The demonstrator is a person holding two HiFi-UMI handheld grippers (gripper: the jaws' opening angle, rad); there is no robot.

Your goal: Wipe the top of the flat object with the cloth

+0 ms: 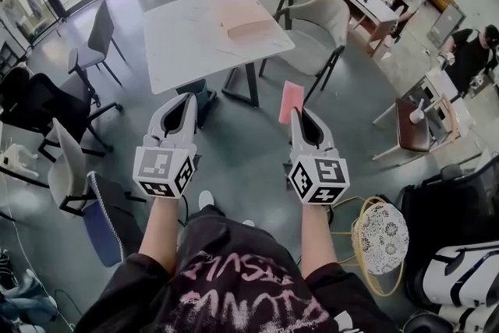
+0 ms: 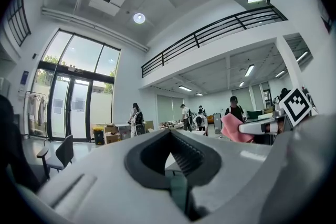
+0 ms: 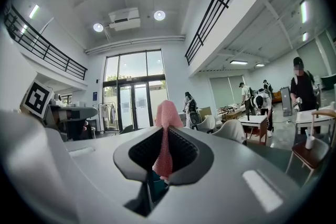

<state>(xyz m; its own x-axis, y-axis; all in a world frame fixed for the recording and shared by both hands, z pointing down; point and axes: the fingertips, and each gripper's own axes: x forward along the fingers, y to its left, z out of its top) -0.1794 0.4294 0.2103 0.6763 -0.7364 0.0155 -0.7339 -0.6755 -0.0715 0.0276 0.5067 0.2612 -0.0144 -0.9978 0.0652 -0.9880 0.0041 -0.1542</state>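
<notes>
A flat pale-pink object (image 1: pixel 243 15) lies on the far right part of the white table (image 1: pixel 195 43), a few steps ahead of me. My right gripper (image 1: pixel 295 115) is held at waist height, shut on a pink cloth (image 1: pixel 291 100) that sticks up past its tips. The right gripper view shows the cloth (image 3: pixel 166 128) pinched between the jaws of the right gripper (image 3: pixel 163 136). Beside it, my left gripper (image 1: pixel 189 99) is shut with nothing in it. In the left gripper view the left gripper (image 2: pixel 170 132) has its jaws together, and the cloth (image 2: pixel 233 129) shows at the right.
Grey chairs (image 1: pixel 323 27) stand to the right of the table and a black chair (image 1: pixel 97 35) to its left. An office chair (image 1: pixel 35 101) is at my left. A small table with a cup (image 1: pixel 413 121) and a white round stool (image 1: pixel 382 236) are at my right. People work at the back right.
</notes>
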